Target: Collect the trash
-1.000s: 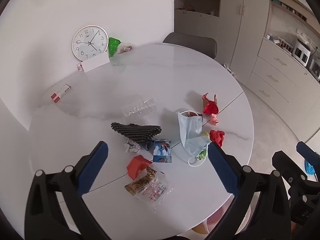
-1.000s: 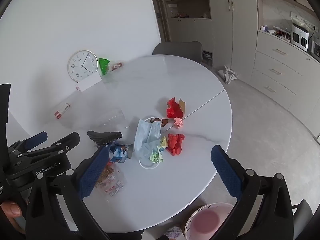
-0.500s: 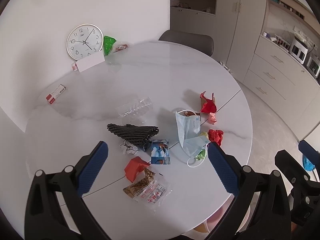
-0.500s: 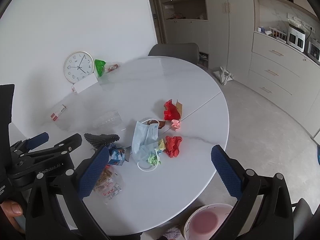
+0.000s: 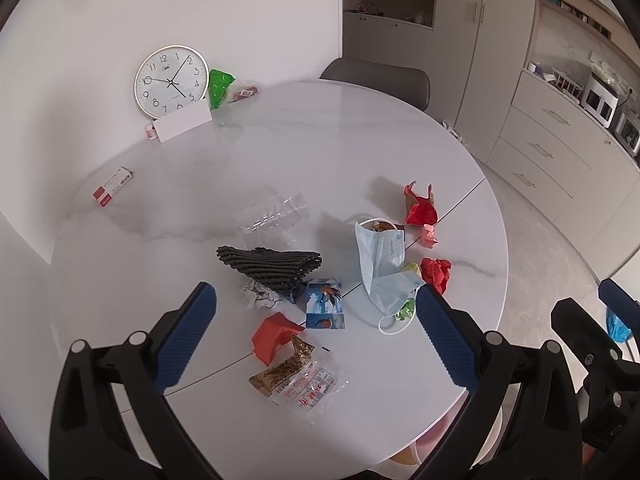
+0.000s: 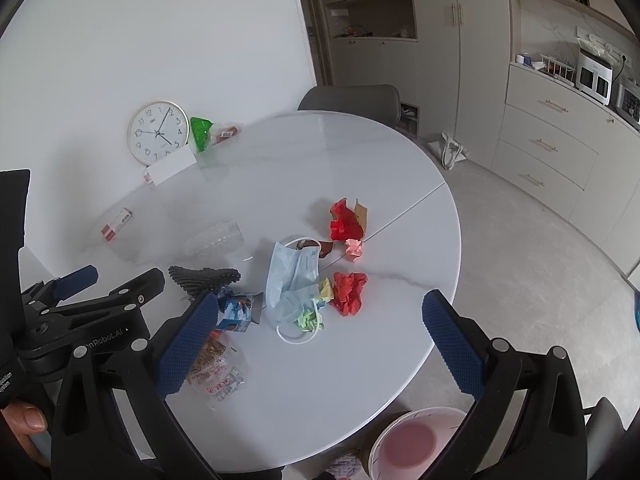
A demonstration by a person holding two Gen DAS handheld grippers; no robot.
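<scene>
Trash lies scattered on a round white table [image 5: 320, 140]: a blue face mask [image 5: 380, 260] [image 6: 292, 276], crumpled red paper [image 5: 437, 274] [image 6: 350, 286], a red and brown wrapper [image 5: 420, 208] [image 6: 346, 218], a clear crushed bottle [image 5: 276, 216], a black ridged piece [image 5: 272, 264], a small blue carton [image 5: 325, 303], a red scrap [image 5: 274, 336] and a snack packet [image 5: 300, 380]. My left gripper [image 5: 316, 340] hovers open above the near trash, holding nothing. My right gripper [image 6: 320, 344] is open and empty over the table's near edge. A pink-lined bin [image 6: 408, 444] stands on the floor below.
A wall clock [image 5: 171, 80], a white card [image 5: 182, 125], a green bag [image 5: 220, 86] and a small red and white box [image 5: 113, 186] sit at the table's far side. A grey chair [image 5: 380, 80] stands behind. Cabinets [image 6: 560, 140] line the right wall.
Both grippers have drawn back and risen a little, so the table looks slightly smaller. Nothing on the table has moved; both grippers stay open.
</scene>
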